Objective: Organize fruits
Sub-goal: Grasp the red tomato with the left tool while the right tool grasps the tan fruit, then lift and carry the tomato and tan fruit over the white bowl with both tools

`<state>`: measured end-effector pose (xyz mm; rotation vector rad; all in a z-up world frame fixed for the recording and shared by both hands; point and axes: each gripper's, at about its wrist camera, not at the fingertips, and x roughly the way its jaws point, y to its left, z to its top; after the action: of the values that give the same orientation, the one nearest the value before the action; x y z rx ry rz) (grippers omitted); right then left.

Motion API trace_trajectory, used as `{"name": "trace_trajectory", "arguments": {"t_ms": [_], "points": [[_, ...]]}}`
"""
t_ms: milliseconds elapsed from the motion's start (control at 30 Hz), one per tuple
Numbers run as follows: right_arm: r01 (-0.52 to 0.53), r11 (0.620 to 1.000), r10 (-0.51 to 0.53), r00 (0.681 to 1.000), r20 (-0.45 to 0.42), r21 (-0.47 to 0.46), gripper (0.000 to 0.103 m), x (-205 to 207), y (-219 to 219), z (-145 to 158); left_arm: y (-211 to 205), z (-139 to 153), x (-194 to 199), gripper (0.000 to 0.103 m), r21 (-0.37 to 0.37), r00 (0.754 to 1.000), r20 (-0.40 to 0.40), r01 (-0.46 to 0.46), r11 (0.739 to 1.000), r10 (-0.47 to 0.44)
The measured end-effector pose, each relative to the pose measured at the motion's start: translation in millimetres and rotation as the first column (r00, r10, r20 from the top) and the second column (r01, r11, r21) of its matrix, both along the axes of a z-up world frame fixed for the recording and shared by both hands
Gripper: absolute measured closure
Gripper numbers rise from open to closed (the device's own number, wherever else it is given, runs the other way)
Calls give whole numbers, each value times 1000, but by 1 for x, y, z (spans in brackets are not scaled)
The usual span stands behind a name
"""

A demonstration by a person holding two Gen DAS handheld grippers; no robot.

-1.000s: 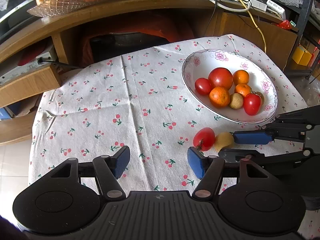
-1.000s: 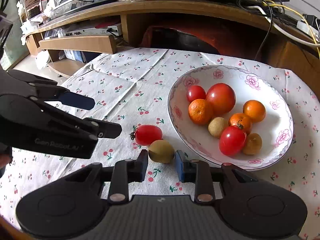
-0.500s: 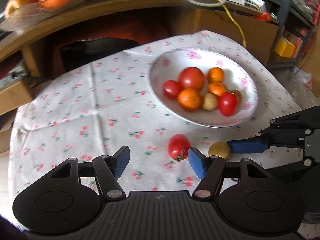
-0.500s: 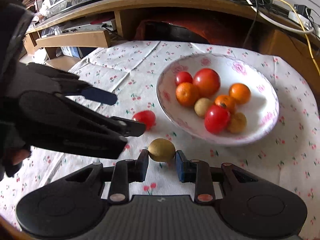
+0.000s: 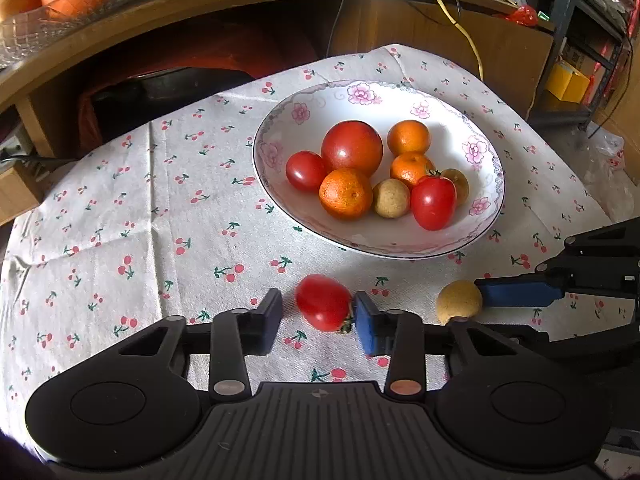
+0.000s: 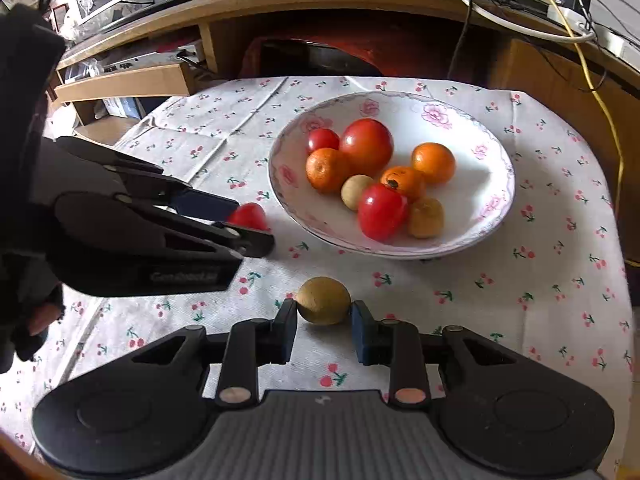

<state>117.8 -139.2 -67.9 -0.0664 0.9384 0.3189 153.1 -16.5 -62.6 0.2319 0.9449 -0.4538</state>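
Fingers (image 5: 268,320) of both grippers stand apart: left gripper (image 5: 318,318) straddles the tomato (image 5: 323,307), right gripper (image 6: 324,326) the brown fruit (image 6: 323,300). We expect either could roll toward 12 o'clock if pinched off-centre.

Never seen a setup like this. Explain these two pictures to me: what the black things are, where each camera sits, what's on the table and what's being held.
There is no robot arm here. A person holds a black two-finger gripper in each hand, and each gripper carries a wide-angle camera looking forward along its fingers. That is why black fingers with blue pads fill the bottom of each picture.

One picture is from the left gripper. A small red tomato lies between its fingers, touching the right pad with a gap on the other side, so it is not gripped.

The other is from the right gripper. Its fingers sit close on either side of a round brownish-yellow fruit resting on the cherry-print tablecloth.

Behind both, a flowered white bowl holds tomatoes, oranges and more brownish fruits.
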Motion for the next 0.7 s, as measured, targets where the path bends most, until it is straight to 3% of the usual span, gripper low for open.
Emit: {"name": "trace_trajectory", "arguments": {"t_ms": [367, 700], "points": [[-3, 1000, 3, 1000, 2, -7, 74, -13, -4, 6, 4, 7, -18, 66, 27, 999, -31, -14, 1000, 15], [-41, 998, 39, 999, -32, -56, 74, -57, 2, 4, 5, 12, -80, 65, 55, 994, -83, 74, 996, -70]]}}
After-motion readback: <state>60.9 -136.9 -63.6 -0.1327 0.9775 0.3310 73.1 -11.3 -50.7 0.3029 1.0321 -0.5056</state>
